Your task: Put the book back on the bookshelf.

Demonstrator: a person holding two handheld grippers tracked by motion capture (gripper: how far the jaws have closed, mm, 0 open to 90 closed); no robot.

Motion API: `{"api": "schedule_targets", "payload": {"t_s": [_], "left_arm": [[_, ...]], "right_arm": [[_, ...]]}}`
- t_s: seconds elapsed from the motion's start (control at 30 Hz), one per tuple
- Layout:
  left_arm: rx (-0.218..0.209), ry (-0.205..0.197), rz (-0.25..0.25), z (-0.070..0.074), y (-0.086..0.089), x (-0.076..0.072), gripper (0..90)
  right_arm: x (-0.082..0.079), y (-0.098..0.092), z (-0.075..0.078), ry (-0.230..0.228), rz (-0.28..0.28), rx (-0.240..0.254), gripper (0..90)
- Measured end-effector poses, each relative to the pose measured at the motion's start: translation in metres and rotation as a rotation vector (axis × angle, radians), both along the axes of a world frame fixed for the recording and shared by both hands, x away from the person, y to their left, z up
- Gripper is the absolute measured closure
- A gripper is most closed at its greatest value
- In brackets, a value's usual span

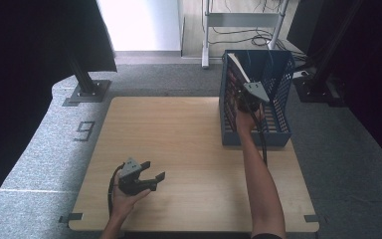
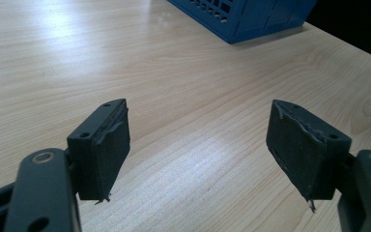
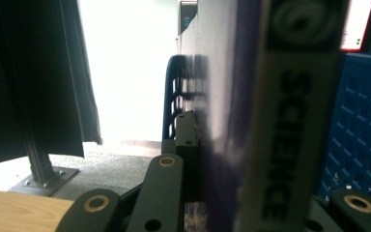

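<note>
Right tool [image 1: 244, 97]: closed on an upright book [image 3: 270, 121] whose spine reads SCIENCE, inside the blue crate [image 1: 278, 124] at the table's [image 1: 179, 139] far right corner; one jaw lies flat against the book's cover, close to the crate's near wall, with little room either side. Left tool [image 2: 198, 145]: jaws wide apart, nothing between them, held low over the near left part of the table; bare wood lies open from it across to the crate.

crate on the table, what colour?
Blue, with perforated walls: the crate shows best in the high view, at the table's far right corner.
</note>
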State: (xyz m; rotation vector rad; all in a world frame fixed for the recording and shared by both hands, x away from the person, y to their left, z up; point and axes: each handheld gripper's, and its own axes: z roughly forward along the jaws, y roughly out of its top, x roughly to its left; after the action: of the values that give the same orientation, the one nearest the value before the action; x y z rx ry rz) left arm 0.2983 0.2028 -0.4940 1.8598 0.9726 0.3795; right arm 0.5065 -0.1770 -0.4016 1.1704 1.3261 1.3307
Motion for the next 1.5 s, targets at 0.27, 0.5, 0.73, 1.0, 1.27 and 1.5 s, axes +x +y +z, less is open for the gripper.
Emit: {"api": "schedule_targets", "payload": {"t_s": [0.27, 0.5, 0.73, 1.0, 1.27, 1.5], "left_arm": [[0.002, -0.004, -0.002, 0.001, -0.002, -0.001, 23.6], [0.006, -0.006, -0.01, 0.001, -0.004, -0.002, 23.5], [0.009, -0.012, -0.017, 0.003, -0.007, -0.004, 23.5], [0.003, -0.017, -0.018, 0.004, -0.006, -0.005, 23.5], [0.006, -0.019, -0.018, 0.003, -0.008, -0.004, 23.7], [-0.005, -0.027, -0.01, 0.004, -0.004, -0.003, 25.1]], "right_arm": [[-0.006, 0.0, -0.016, 0.038, 0.015, -0.01, 80.6], [-0.016, -0.005, -0.023, 0.054, 0.031, -0.006, 79.8], [-0.023, -0.006, -0.021, 0.087, 0.049, -0.01, 77.3], [-0.021, -0.004, -0.024, 0.126, 0.049, -0.049, 79.1], [-0.019, -0.001, -0.025, 0.109, 0.013, -0.059, 81.2], [-0.014, -0.002, -0.025, 0.099, -0.017, -0.02, 81.4]]}}
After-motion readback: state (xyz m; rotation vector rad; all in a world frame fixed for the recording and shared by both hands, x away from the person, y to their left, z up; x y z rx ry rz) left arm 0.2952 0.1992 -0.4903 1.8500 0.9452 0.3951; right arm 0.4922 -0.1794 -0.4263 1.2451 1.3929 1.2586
